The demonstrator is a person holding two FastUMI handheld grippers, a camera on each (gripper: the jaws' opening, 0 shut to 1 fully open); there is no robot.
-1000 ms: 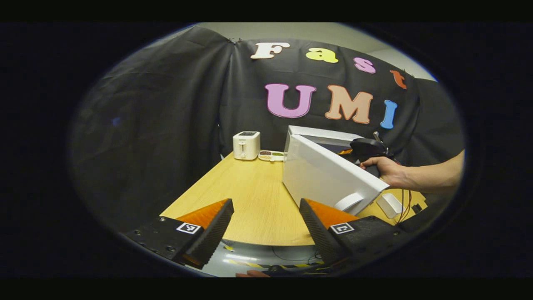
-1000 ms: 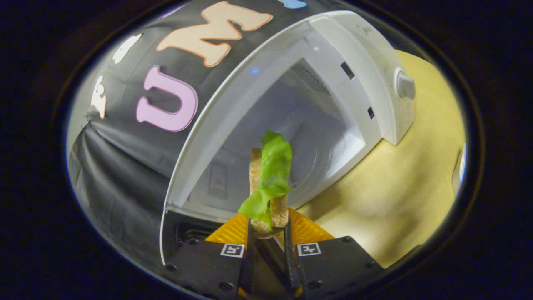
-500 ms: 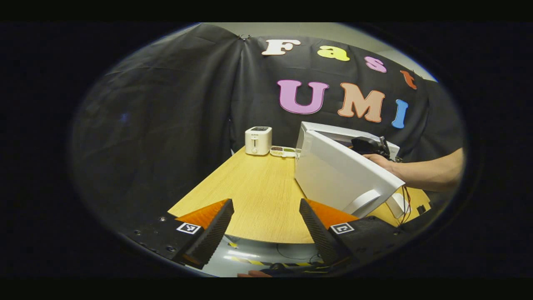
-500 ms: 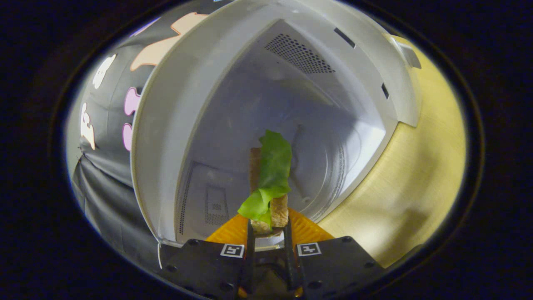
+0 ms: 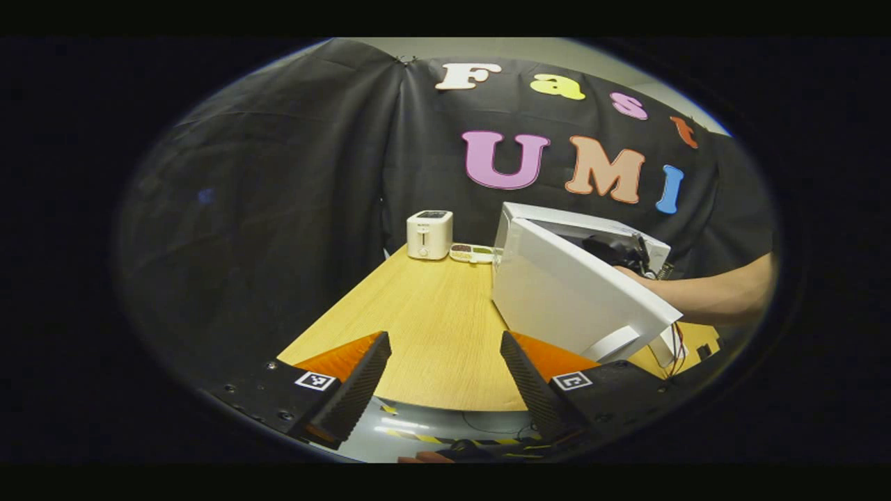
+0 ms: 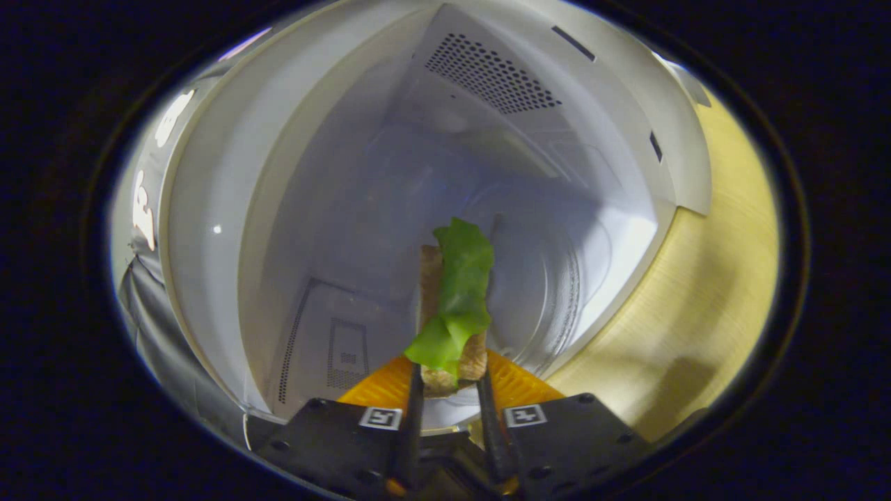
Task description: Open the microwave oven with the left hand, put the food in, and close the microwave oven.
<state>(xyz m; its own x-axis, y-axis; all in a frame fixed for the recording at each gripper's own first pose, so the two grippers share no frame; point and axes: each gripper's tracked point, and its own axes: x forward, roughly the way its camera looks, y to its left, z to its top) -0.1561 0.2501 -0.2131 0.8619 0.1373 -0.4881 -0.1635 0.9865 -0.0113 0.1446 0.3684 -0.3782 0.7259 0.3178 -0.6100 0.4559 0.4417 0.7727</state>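
Note:
The white microwave (image 5: 578,226) stands on the wooden table with its door (image 5: 567,299) swung open toward me. My left gripper (image 5: 445,372) is open over the table's near edge, left of the door, holding nothing. The right gripper (image 5: 616,250), held by a person's hand, reaches into the oven mouth behind the door. In the right gripper view, my right gripper (image 6: 449,379) is shut on a sandwich (image 6: 452,306) of bread with a green lettuce leaf, held upright at the opening of the white cavity (image 6: 445,174), over the round turntable (image 6: 550,278).
A small white toaster (image 5: 429,234) and a tray of small dishes (image 5: 472,252) stand at the table's far end. Bare wooden tabletop (image 5: 424,320) lies between them and my left gripper. Black cloth walls close in the booth.
The right gripper has carried the sandwich closer into the microwave opening; the cavity now looms larger. The left gripper view shifted slightly away from the door.

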